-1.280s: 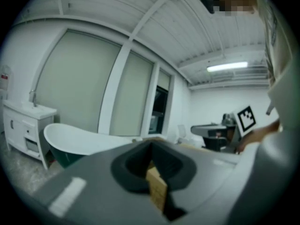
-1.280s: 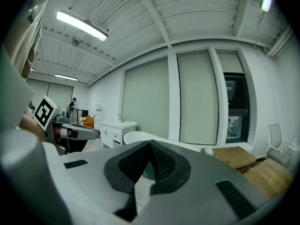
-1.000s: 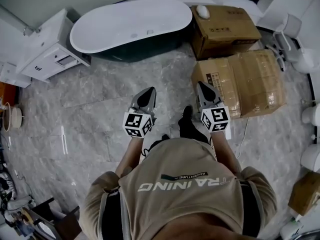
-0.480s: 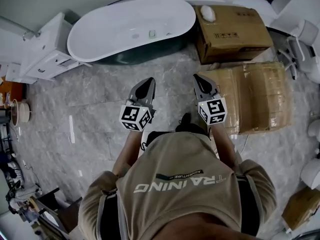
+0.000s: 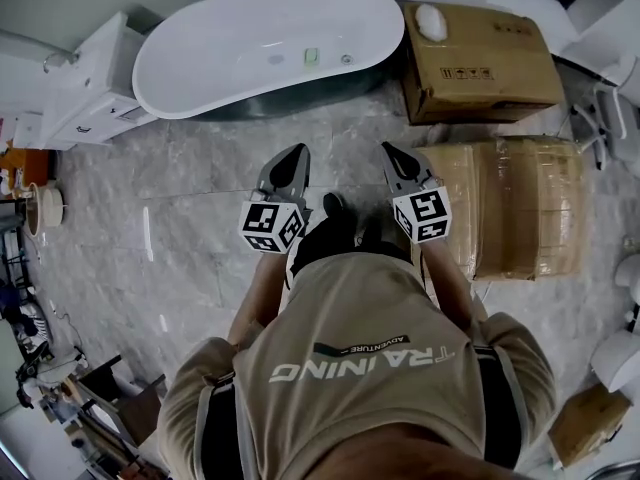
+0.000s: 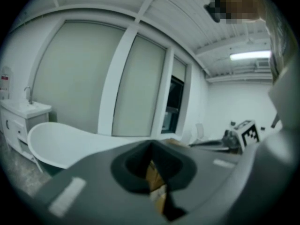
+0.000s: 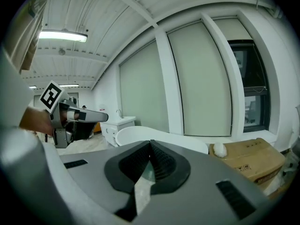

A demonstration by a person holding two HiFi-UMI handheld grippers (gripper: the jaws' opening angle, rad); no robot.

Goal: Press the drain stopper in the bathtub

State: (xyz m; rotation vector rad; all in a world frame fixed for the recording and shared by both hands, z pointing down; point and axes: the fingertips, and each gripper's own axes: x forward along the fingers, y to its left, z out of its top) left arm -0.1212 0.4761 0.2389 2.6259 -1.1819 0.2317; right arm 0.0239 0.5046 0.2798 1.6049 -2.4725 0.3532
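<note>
left gripper [image 5: 296, 156]: held out in front of the person above the floor, nose pointing toward the tub; fingers closed tip to tip, nothing between them, with only a thin slit behind the tips.
right gripper [image 5: 388, 152]: beside the left one and about level with it, pointing the same way; fingers closed as well, and empty.
bathtub [image 5: 180, 63]: white freestanding oval with a dark outer wall, at the top of the head view, well apart from both grippers across a strip of floor.
drain stopper [image 5: 275, 59]: small round spot near the middle of the tub floor, too small to make out further; untouched, with neither gripper near it.
other marks in the tub: a pale green patch [image 5: 311, 57] and a second small round spot [image 5: 347, 59] to the right of the stopper.
floor [image 5: 200, 198]: grey marbled tiles.
vanity cabinet [image 5: 85, 93]: white, just beside the tub's left end.
cardboard box [image 5: 485, 63]: by the tub's right end, with a white rounded object [image 5: 431, 20] on top.
wrapped carton [image 5: 525, 208]: lies flat, to the right of the right gripper.
person: beige t-shirt [image 5: 350, 368] fills the lower middle of the head view.
</note>
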